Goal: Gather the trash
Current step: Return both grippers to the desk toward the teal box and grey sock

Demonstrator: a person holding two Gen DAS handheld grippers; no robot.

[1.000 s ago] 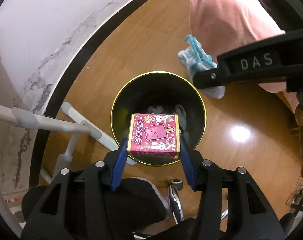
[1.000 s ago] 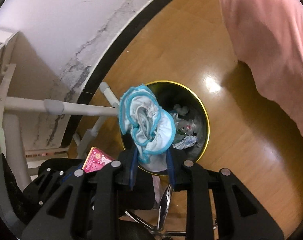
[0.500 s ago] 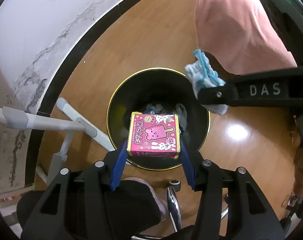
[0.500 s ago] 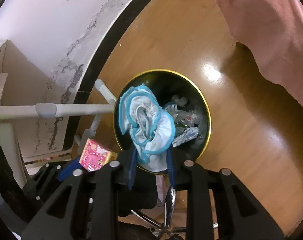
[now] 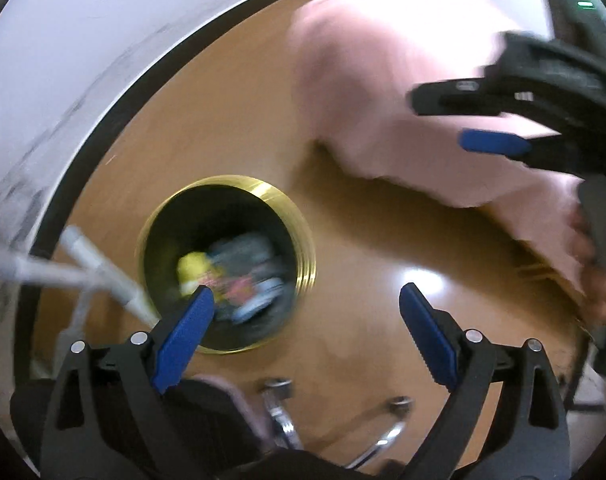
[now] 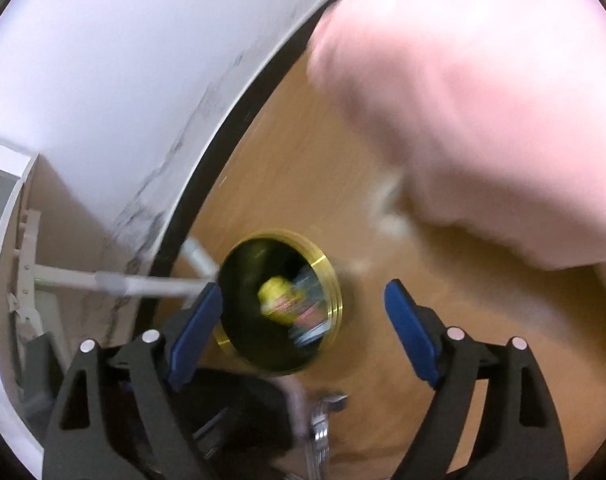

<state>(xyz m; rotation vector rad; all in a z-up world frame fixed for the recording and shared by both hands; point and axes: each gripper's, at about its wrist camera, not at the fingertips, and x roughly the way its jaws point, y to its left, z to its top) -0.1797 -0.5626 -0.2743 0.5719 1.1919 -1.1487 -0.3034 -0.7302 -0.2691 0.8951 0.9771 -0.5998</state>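
Note:
Both views are blurred by motion. A black bin with a gold rim [image 5: 303,240] [image 6: 335,300] stands on the wooden floor below both grippers. Inside it lies a blurred heap of trash [image 5: 239,280] [image 6: 295,304] with a yellow and pink patch and bluish bits; single pieces cannot be told apart. My left gripper [image 5: 305,300] hangs above the bin's right side, its jaws opening wide with nothing between them. My right gripper [image 6: 303,300] is higher over the bin, its jaws also opening and bare. In the left wrist view the right gripper [image 5: 471,116] shows at the upper right, held by a hand [image 5: 595,276].
A pink fabric mass [image 5: 403,92] [image 6: 483,100] lies on the floor behind the bin. A white wall with a black skirting [image 5: 103,120] runs along the left. White frame bars [image 5: 99,276] [image 6: 143,282] stand beside the bin. A chrome chair base [image 5: 287,420] shows near the bottom.
Both grippers opened and rose. The pink box left the left jaws and the blue-edged cloth left the right jaws; both now seem to lie in the bin.

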